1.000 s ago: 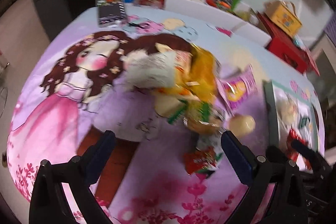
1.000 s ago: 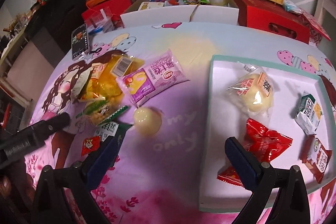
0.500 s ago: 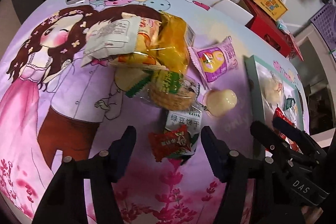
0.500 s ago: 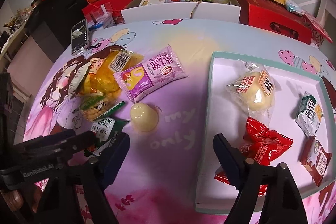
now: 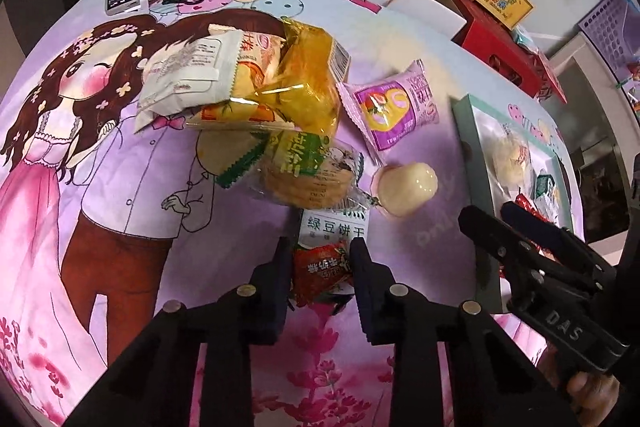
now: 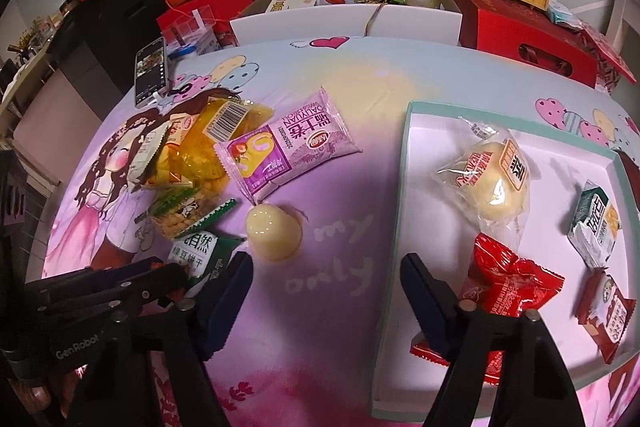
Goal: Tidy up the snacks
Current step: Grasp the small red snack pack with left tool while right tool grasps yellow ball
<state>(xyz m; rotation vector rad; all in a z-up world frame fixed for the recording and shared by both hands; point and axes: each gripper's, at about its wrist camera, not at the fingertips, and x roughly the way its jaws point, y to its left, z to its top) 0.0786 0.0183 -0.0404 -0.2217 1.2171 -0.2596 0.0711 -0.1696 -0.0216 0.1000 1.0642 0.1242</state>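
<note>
My left gripper is shut on a small red snack packet that lies on the cartoon tablecloth, over the near end of a white-and-green biscuit packet. Beyond lie a round biscuit pack, a yellow bag, a purple packet and a pale jelly cup. My right gripper hangs over bare cloth between the jelly cup and the teal-rimmed tray. Its jaws are closing with nothing between them.
The tray holds a wrapped bun, a red packet, a green-white packet and a brown packet. A phone stands at the far left. White and red boxes line the table's far edge.
My left gripper came down over the red packet and shut on it. My right gripper's jaws narrowed while the hand stayed where it was.
</note>
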